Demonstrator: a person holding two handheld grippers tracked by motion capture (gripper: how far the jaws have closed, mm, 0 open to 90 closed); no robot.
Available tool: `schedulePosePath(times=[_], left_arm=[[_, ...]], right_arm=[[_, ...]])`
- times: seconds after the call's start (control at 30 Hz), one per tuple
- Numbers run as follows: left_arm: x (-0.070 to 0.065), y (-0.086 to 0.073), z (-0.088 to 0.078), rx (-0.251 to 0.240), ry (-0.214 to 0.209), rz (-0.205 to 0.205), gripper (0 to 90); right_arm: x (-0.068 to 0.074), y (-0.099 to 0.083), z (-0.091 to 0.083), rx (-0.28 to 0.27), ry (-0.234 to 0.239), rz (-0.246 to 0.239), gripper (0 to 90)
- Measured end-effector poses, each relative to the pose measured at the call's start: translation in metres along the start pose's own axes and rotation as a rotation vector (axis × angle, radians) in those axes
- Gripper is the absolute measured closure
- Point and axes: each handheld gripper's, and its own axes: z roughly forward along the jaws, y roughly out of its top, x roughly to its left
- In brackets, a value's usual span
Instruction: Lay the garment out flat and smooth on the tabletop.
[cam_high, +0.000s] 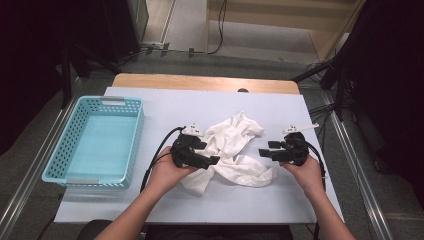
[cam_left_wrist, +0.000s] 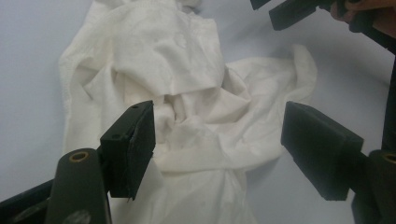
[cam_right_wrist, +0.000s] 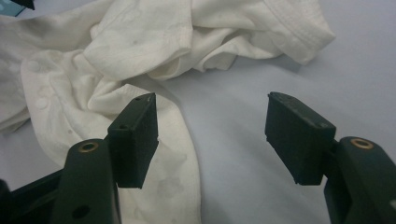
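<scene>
Left hand-held gripper (cam_high: 212, 160): held in the person's left hand (cam_high: 167, 172) at the near left edge of the garment; jaws spread wide, nothing pinched. In the left gripper view the crumpled cloth lies below and between the two pads without touching them.
Right hand-held gripper (cam_high: 264, 150): held in the person's right hand (cam_high: 306, 172), pointing left toward the garment; jaws spread apart, nothing pinched. In the right gripper view one pad stands over a fold of cloth, the other over bare tabletop.
White garment (cam_high: 231, 147): crumpled and bunched, lying on the tabletop between the two hand-held grippers, near the middle of the sheet; a hemmed edge (cam_right_wrist: 299, 35) lies at its far side in the right gripper view.
Tabletop (cam_high: 165, 107): covered by a pale sheet, with a strip of wood showing along the far edge.
Basket (cam_high: 72, 177): light blue, perforated walls, standing at the left of the tabletop, well apart from the garment.
</scene>
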Motion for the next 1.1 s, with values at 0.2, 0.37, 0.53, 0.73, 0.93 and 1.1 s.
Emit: schedulePosePath(times=[0.2,0.37,0.53,0.73,0.93,1.1], left_arm=[[0.003,0.006,0.01,0.021,-0.011,0.001,27.4],[0.003,0.01,0.018,0.038,0.02,0.051,28.5],[0.003,0.015,0.025,0.047,0.005,0.059,30.9],[0.003,0.023,0.033,0.047,-0.023,0.057,34.6],[0.003,0.03,0.041,0.054,-0.028,0.057,37.5],[0.001,0.034,0.051,0.073,-0.023,0.074,39.8]], right_arm=[[0.001,-0.006,-0.005,0.0,0.008,0.009,33.0],[0.003,-0.009,-0.008,-0.003,0.014,0.019,32.9],[0.008,-0.013,-0.017,-0.025,0.014,0.026,33.0],[0.016,-0.018,-0.02,-0.013,0.011,0.025,32.9],[0.028,-0.026,-0.022,-0.01,0.04,0.018,32.6],[0.038,-0.031,-0.021,-0.004,0.039,0.003,32.5]])
